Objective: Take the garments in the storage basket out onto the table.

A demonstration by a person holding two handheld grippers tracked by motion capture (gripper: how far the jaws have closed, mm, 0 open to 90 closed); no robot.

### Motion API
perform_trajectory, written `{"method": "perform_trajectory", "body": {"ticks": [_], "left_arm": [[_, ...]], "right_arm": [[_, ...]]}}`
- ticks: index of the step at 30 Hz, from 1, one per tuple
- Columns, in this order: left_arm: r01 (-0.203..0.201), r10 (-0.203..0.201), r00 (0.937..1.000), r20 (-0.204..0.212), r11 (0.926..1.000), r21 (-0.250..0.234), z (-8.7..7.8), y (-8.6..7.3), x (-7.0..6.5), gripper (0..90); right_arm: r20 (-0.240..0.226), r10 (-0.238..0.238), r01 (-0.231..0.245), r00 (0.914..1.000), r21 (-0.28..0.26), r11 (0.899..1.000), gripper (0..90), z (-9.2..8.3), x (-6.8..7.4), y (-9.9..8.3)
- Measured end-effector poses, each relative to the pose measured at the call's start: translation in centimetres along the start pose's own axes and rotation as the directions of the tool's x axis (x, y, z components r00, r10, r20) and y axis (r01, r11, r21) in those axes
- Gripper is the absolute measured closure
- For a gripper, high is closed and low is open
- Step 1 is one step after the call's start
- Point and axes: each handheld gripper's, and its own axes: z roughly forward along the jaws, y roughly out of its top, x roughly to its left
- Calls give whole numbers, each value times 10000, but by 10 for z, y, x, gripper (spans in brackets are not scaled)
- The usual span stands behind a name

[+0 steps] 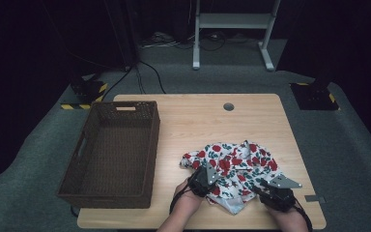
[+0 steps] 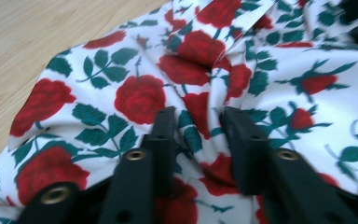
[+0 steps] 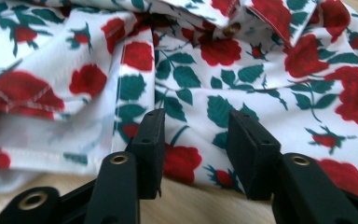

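At the near table edge we see the left gripper (image 1: 206, 177) at 7 o'clock of the crumpled white rose-print shirt (image 1: 234, 166), jaws apart astride a raised fold, not visibly pinching. The right gripper (image 1: 269, 187) sits at 5 o'clock, jaws apart over the hem (image 3: 51, 154), nothing clamped. We judge the shirt light, limp and slippery; best taken at the hem or collar. It lies on the near right of the light wooden table (image 1: 193, 121). The dark woven rectangular basket (image 1: 118, 152) stands at 9 o'clock. No legible writing.
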Motion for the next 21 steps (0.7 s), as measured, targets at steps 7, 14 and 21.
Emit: {"method": "perform_trajectory", "body": {"ticks": [7, 14, 21], "left_arm": [[379, -376, 9991, 181, 9992, -141, -12, -15, 1, 861], [851, -860, 9959, -295, 9959, -315, -30, -24, 12, 842], [1104, -1126, 9916, -632, 9932, -376, -24, -19, 26, 846]], "right_arm": [[-42, -31, 32, 10000, 295, 9996, 639, -16, -8, -12], [-73, -254, 256, 9997, 334, 9991, 670, -32, -5, -12], [733, 170, -143, 9972, -375, 9992, 623, -18, -41, 34]]}}
